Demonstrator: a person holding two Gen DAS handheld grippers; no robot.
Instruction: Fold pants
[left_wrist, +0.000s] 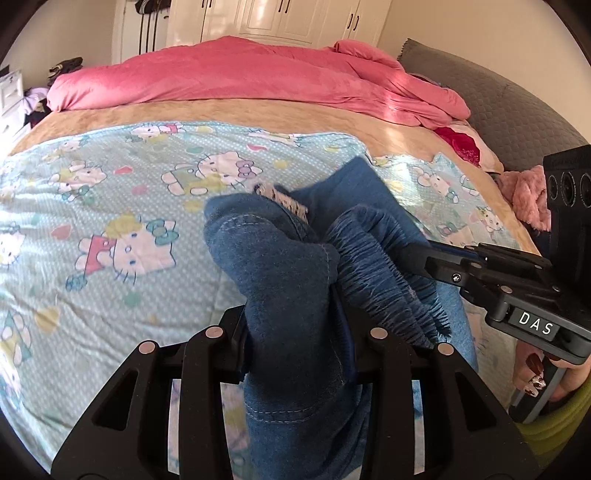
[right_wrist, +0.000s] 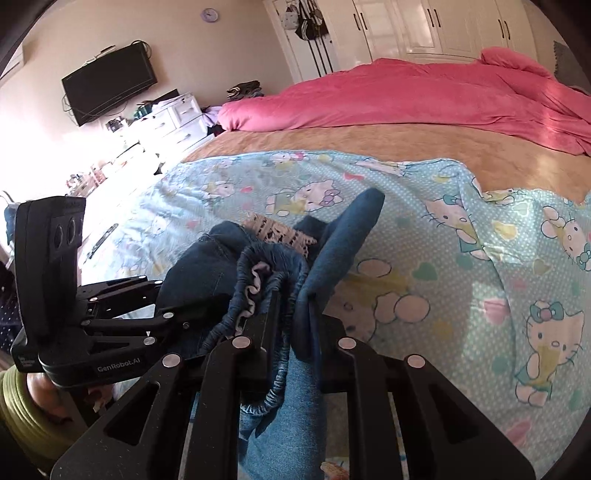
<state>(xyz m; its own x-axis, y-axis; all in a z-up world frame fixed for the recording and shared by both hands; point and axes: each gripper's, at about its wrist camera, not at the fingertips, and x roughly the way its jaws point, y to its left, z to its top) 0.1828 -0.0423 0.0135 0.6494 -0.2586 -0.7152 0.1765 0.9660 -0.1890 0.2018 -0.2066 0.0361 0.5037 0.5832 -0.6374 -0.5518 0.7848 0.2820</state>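
The blue denim pants (left_wrist: 280, 266) hang bunched between both grippers above the bed. My left gripper (left_wrist: 295, 332) is shut on a fold of the pants near a seam. My right gripper (right_wrist: 291, 328) is shut on the pants at the gathered elastic waistband (right_wrist: 258, 273). The right gripper also shows in the left wrist view (left_wrist: 424, 254), coming in from the right and clamped on the waistband. The left gripper shows in the right wrist view (right_wrist: 173, 310), at the left, fingers buried in denim. A patterned label (right_wrist: 280, 232) shows inside the pants. The legs hang down out of sight.
The bed carries a light blue Hello Kitty sheet (left_wrist: 110, 221), a tan blanket (left_wrist: 295, 114) and a heaped pink duvet (left_wrist: 240, 74) at the far side. A grey headboard (left_wrist: 509, 110) is at right. White drawers (right_wrist: 173, 118) and a wall TV (right_wrist: 107, 81) stand left.
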